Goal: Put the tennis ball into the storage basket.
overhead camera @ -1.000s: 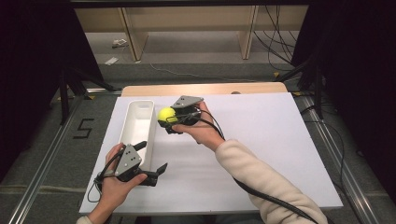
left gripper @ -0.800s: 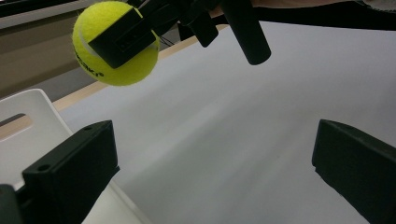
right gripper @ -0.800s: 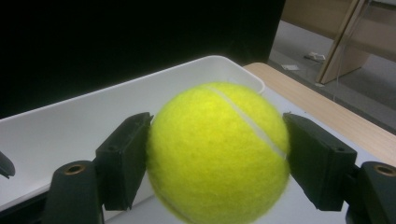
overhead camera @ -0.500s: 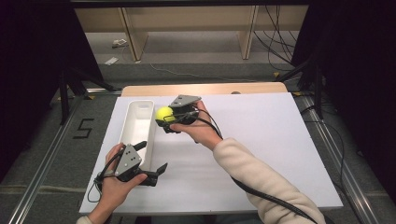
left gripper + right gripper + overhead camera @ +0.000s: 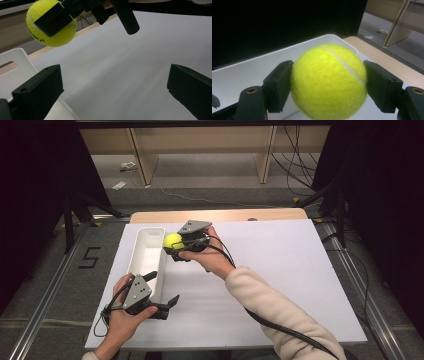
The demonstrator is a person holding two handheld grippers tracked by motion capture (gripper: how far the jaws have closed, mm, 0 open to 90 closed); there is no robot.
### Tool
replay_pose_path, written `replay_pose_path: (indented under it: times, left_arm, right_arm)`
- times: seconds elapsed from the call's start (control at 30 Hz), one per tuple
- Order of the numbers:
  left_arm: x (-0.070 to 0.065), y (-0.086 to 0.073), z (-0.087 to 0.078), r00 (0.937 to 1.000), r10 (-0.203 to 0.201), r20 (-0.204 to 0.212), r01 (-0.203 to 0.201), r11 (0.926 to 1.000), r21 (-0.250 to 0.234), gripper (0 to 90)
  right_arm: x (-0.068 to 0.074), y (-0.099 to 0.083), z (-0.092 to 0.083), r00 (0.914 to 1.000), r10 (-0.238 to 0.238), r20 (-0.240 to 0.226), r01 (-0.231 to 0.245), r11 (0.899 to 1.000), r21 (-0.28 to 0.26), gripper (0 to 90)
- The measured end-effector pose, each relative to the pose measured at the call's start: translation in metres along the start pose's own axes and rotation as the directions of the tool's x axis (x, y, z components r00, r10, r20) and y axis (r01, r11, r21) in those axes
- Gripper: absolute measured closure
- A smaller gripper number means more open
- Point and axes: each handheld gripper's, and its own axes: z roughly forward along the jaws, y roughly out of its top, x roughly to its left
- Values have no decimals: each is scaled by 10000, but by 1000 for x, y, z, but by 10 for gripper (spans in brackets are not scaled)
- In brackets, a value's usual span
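A yellow tennis ball (image 5: pixel 173 240) (image 5: pixel 328 81) (image 5: pixel 51 23) is clamped between the jaws of my right gripper (image 5: pixel 175 242) (image 5: pixel 328 82), held in the air just over the right rim of a long white bin (image 5: pixel 145 262) (image 5: pixel 249 72). My left gripper (image 5: pixel 162 292) (image 5: pixel 113 92) rests low near the table's front, beside the bin's near end, jaws wide apart with nothing between them. In the left gripper view the ball hangs high at the upper left, above the white tabletop (image 5: pixel 120 65).
The white board (image 5: pixel 280 270) covers most of the table, with a wooden strip (image 5: pixel 220 215) along its far edge. A black cable (image 5: pixel 280 330) trails from the right gripper along the sleeve. Wooden shelving (image 5: pixel 200 150) stands beyond the table.
The right gripper has carried the ball slightly leftward, closer over the bin's rim. The left gripper has stayed put.
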Motion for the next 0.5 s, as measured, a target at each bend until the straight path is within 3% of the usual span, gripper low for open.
replay_pose_path:
  times: [0.5]
  left_arm:
    - [0,0,0,10000,-2,5,2,10000,1,0]
  right_arm:
    - [3,3,9,9999,28,-100,-27,10000,82,273]
